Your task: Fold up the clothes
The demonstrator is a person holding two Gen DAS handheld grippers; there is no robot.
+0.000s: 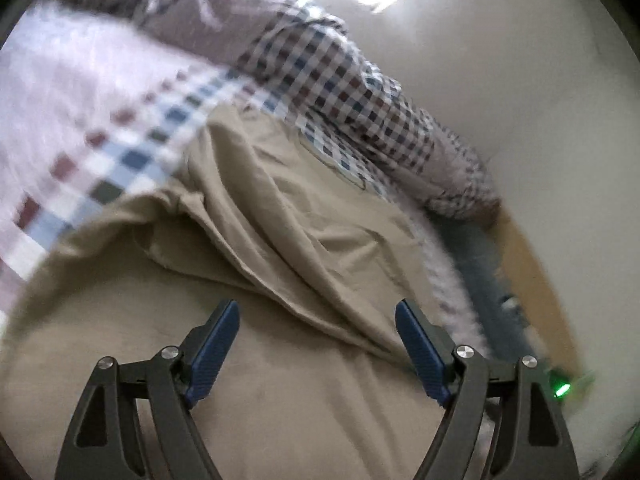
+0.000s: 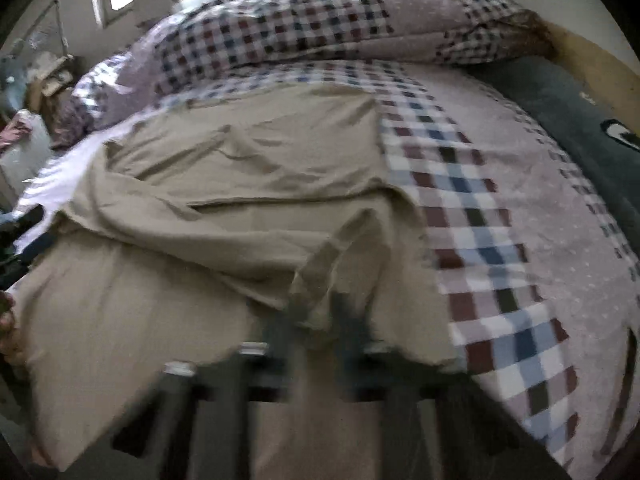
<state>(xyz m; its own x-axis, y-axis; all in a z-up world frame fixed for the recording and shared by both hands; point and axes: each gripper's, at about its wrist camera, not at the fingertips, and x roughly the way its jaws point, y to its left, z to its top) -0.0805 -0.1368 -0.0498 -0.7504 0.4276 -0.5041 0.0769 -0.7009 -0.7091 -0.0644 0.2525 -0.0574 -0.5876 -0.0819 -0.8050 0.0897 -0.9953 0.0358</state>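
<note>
A beige garment [image 1: 280,220] lies spread and creased on the bed, with long folds running across it. My left gripper [image 1: 317,308] hovers just over its near part, open, with nothing between the blue pads [image 1: 216,344]. In the right wrist view the same beige garment [image 2: 240,184] covers the left half of the bed. My right gripper [image 2: 322,304] is motion-blurred, its fingers close together and shut on a raised fold of the beige cloth near the garment's right edge.
A checked bedsheet [image 2: 480,220] covers the mattress and a bunched checked duvet [image 2: 304,28] lies along the far side. A dark blanket [image 2: 592,128] and wooden bed frame [image 1: 536,280] run by the wall. A person's hand [image 2: 8,320] shows at the left edge.
</note>
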